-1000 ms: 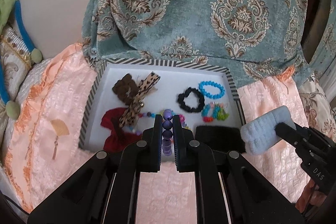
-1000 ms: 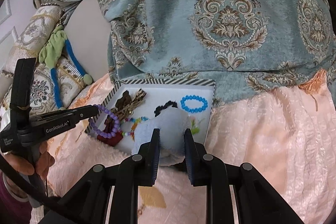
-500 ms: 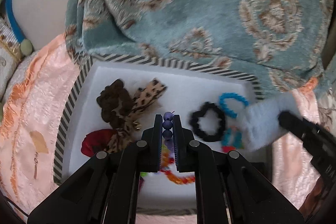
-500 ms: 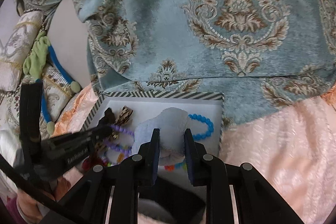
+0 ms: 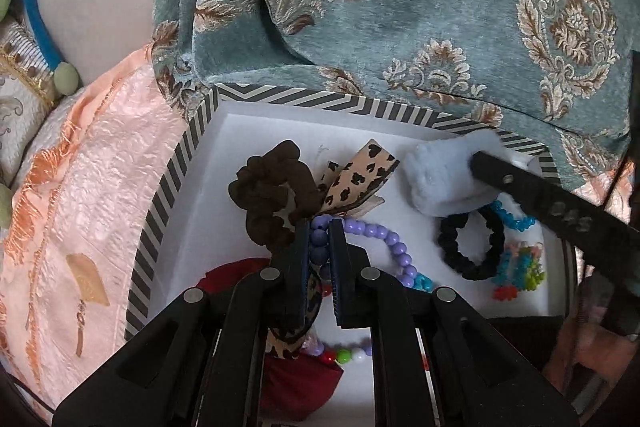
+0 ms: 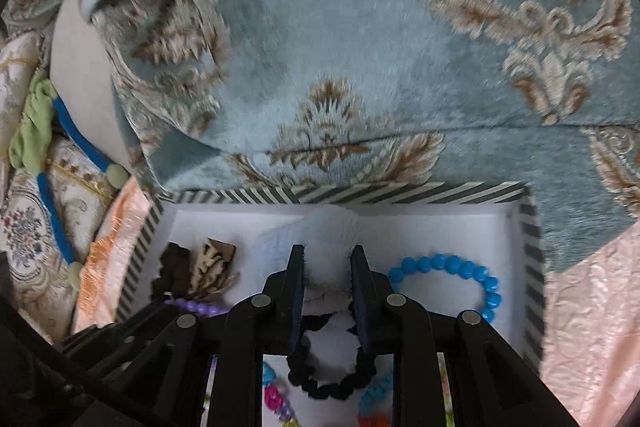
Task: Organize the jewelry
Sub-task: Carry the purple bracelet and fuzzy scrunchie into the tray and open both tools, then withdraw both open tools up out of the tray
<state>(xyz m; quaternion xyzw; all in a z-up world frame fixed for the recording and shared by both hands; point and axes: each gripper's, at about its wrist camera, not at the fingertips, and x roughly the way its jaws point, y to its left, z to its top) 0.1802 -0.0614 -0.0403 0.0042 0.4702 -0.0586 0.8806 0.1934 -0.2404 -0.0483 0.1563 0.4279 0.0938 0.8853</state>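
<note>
A white tray with a striped rim [image 5: 168, 187] [image 6: 530, 267] lies on the bed. My left gripper [image 5: 319, 227] is shut on a purple bead bracelet [image 5: 384, 243], low over the tray beside the brown scrunchie [image 5: 272, 195] and the leopard bow [image 5: 360, 175]. My right gripper [image 6: 327, 255] is shut on a fluffy pale blue scrunchie [image 6: 320, 231] [image 5: 440, 175] over the tray's far side. A blue bead bracelet [image 6: 460, 267] and a black scrunchie [image 5: 468, 247] [image 6: 332, 383] lie in the tray.
A teal patterned blanket [image 5: 400, 7] hangs over the tray's far edge. Peach bedding [image 5: 80, 207] surrounds the tray. A red scrunchie [image 5: 296, 383] and colourful bead bracelets [image 5: 520, 271] also lie in the tray. Cushions [image 6: 28, 207] are at the left.
Both grippers have moved forward and down over the tray, carrying the purple bracelet and the pale blue scrunchie; the purple bracelet now drapes onto the tray floor.
</note>
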